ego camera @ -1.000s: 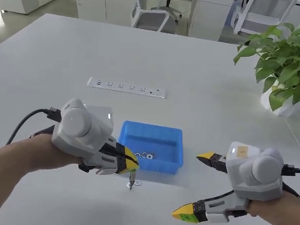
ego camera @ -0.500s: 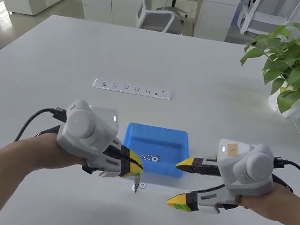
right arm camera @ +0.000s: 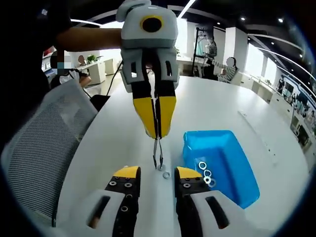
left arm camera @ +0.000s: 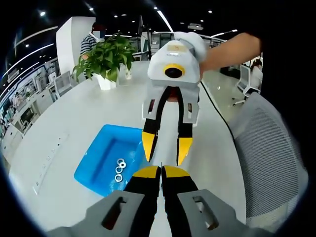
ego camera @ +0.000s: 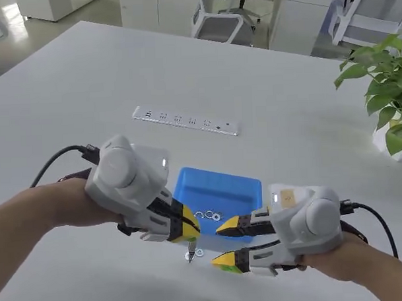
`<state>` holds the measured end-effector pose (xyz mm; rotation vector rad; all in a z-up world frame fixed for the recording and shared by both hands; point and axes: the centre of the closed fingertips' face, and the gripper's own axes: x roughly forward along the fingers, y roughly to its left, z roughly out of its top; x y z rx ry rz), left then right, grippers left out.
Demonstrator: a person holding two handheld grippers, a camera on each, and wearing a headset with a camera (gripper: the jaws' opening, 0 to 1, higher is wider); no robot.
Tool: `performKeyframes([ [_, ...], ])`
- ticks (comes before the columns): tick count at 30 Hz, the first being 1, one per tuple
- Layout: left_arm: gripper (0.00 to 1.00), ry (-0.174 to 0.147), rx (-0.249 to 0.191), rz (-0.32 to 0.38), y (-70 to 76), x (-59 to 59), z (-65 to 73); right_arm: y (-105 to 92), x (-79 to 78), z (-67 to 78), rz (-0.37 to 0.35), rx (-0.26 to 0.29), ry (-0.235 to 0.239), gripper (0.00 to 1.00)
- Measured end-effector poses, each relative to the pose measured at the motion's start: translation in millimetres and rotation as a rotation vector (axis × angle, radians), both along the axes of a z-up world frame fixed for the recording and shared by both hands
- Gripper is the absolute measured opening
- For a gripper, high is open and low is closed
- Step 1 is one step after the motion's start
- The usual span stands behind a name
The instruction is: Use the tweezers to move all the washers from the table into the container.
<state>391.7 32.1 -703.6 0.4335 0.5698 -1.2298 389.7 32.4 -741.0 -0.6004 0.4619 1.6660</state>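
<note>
Currently, my left gripper (ego camera: pixel 185 224) is closed narrow on the tweezers (right arm camera: pixel 157 150), which hang point-down from between its yellow-tipped jaws. The tweezer points meet the table (ego camera: pixel 86 75) just in front of the blue container (ego camera: pixel 219 186), at a first washer (right arm camera: pixel 160 168); I cannot tell whether the points actually pinch it. A second washer (right arm camera: pixel 167 174) lies flat on the table just beside the first, between the tweezer points and the container's near wall. A cluster of washers (ego camera: pixel 208 216) rests inside the container, near its front edge. My right gripper (ego camera: pixel 224 243) is spread wide and holds nothing. It sits low over the table, just beside the tweezers, with its jaws pointing toward the left gripper. In the right gripper view, both table washers lie between its own two jaws. A white power strip (ego camera: pixel 185 120) lies beyond the container, well apart from it.
</note>
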Motion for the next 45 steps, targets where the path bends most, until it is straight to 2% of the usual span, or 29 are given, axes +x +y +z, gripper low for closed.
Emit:
performKeyframes([
  [9, 0.05, 0.001, 0.011, -0.023, -1.7, 0.0, -0.1, 17.6, -2.1, -4.4, 0.073, -0.012, -0.019, 0.18],
  [19, 0.05, 0.002, 0.018, -0.027, 0.5, 0.2, 0.0, 30.2, -4.1, -8.6, 0.11, -0.023, -0.023, 0.09],
  [36, 0.05, 0.002, 0.013, -0.019, -3.1, 2.4, -0.2, 28.0, -2.6, -9.6, 0.097, -0.043, -0.029, 0.06],
  [45, 0.06, 0.002, 0.02, -0.012, -0.2, 1.6, -0.5, 29.0, -3.3, -9.5, 0.085, -0.053, -0.029, 0.05],
])
